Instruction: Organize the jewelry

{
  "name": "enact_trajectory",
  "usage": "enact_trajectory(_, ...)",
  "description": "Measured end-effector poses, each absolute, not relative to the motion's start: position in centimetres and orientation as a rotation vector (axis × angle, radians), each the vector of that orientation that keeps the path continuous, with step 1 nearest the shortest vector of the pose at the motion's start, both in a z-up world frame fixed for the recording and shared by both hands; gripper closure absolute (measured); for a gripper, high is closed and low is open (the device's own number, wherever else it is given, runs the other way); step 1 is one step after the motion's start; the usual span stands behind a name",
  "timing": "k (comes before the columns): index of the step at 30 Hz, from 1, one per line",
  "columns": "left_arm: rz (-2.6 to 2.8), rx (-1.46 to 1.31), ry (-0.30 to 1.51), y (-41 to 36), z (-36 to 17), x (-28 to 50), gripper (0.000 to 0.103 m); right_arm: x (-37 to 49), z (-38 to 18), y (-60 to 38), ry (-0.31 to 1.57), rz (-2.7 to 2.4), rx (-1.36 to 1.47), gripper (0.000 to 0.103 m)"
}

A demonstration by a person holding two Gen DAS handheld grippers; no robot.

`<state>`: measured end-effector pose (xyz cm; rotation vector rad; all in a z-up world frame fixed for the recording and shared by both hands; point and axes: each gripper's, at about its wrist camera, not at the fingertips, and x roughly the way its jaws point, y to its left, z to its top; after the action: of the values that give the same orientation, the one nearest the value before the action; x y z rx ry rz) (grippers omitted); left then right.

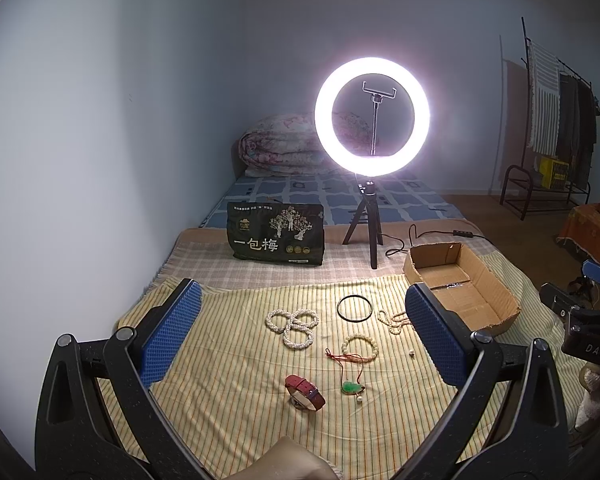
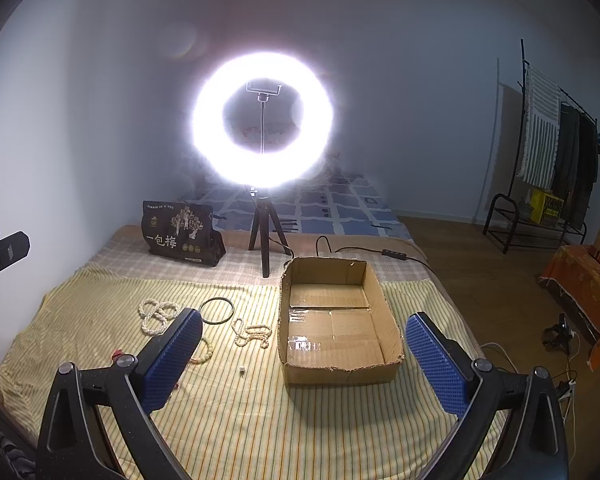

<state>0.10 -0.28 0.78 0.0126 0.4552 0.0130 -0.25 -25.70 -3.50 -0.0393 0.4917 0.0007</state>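
Your left gripper (image 1: 300, 332) and right gripper (image 2: 304, 354) both hover with fingers spread wide, holding nothing. The jewelry lies on the striped bedspread (image 1: 228, 400): pearl necklace (image 1: 292, 326) at 12 o'clock, red watch (image 1: 305, 392) at 6, cardboard box (image 2: 336, 320) at 2.

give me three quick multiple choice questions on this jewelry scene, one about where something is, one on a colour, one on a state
1. Where does the black ring lie?
A. inside the box
B. on the striped cloth, left of the box
C. on the floor

2. What colour is the watch strap?
A. red
B. black
C. white

3. What state is the cardboard box in?
A. full of necklaces
B. taped shut
C. open, nothing visible inside

Answers:
1 B, it lies flat on the striped cloth near the pearl strands.
2 A, the strap looks dark red in the left wrist view.
3 C, the right wrist view shows its bare bottom.
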Motion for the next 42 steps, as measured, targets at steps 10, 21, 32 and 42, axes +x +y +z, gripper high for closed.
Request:
enact_trajectory(10, 0.013, 0.012, 0.455, -0.3, 0.9, 0.0, 0.0, -0.2, -3.5, -25.7, 0.492, 0.0, -0.038, 0.0)
enact_trajectory(21, 0.016, 0.016, 0.463, -0.6, 0.6, 0.4, 0.0, -0.1, -3.7, -25.7, 0.499, 0.0, -0.037, 0.0)
enact_trajectory(32, 0.029, 0.01, 0.555, 0.0, -1.2, 2.5, 0.0, 0.9, -5.0, -25.8, 0.552, -0.021, -0.075, 0.0)
enact_trajectory(42, 0.038, -0.052, 0.86, 3.4, -7.8, 6.9, 0.0, 2.3, -8.0, -25.5, 0.668, 0.026, -0.111, 0.0)
